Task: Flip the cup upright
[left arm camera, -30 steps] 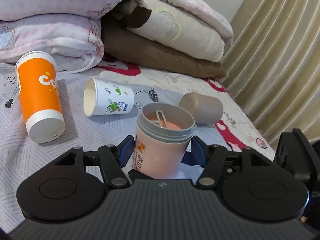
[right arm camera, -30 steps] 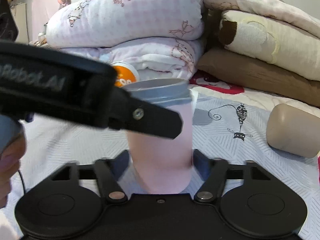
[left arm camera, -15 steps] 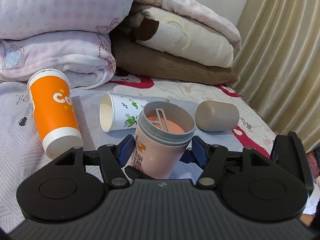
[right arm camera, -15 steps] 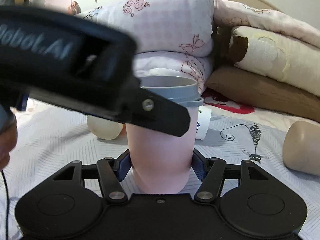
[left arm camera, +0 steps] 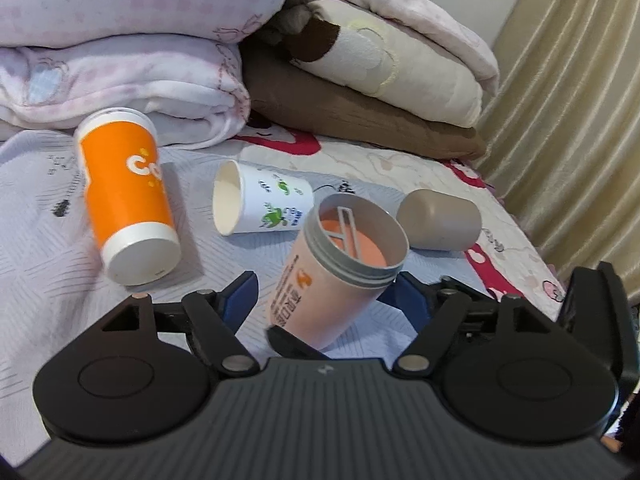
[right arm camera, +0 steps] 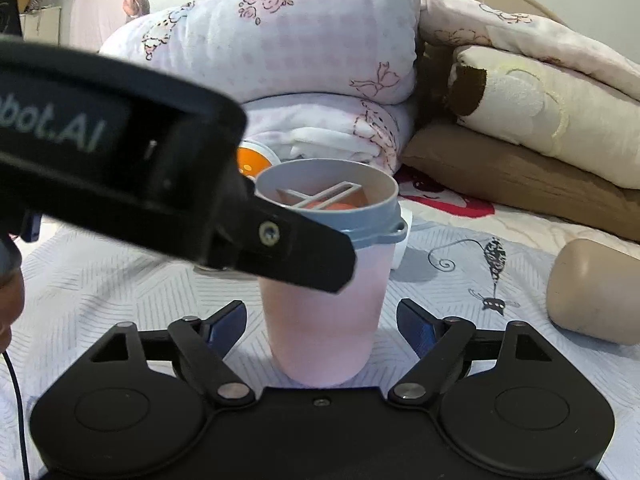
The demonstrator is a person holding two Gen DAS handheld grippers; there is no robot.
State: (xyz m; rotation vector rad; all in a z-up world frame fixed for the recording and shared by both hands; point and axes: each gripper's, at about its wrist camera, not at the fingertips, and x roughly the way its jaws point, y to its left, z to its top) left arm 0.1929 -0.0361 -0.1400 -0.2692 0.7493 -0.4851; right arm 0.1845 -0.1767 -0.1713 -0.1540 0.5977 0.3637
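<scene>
Pink shaker cup (left arm camera: 336,272) stands mouth-up on bed (left arm camera: 40,240); both hand-held grippers (left arm camera: 324,300) (right arm camera: 320,320) spread apart: withdraw straight back, avoiding nudges.

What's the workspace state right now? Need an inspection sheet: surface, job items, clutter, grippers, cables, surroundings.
Surface: bed sheet, pale printed fabric, soft and uneven.
Job's things: pink shaker cup, grey rim, mouth up, leaning in the left wrist view, on the sheet between both grippers' fingers.
Clutter: orange cup, white paper cup and beige cup, all lying on their sides.
Grippers: left gripper open, blue pads clear of the cup; right gripper open, gaps on both sides.
Cables: black cable at the left edge of the right wrist view.
Surroundings: folded blankets, brown pillow, curtain.
</scene>
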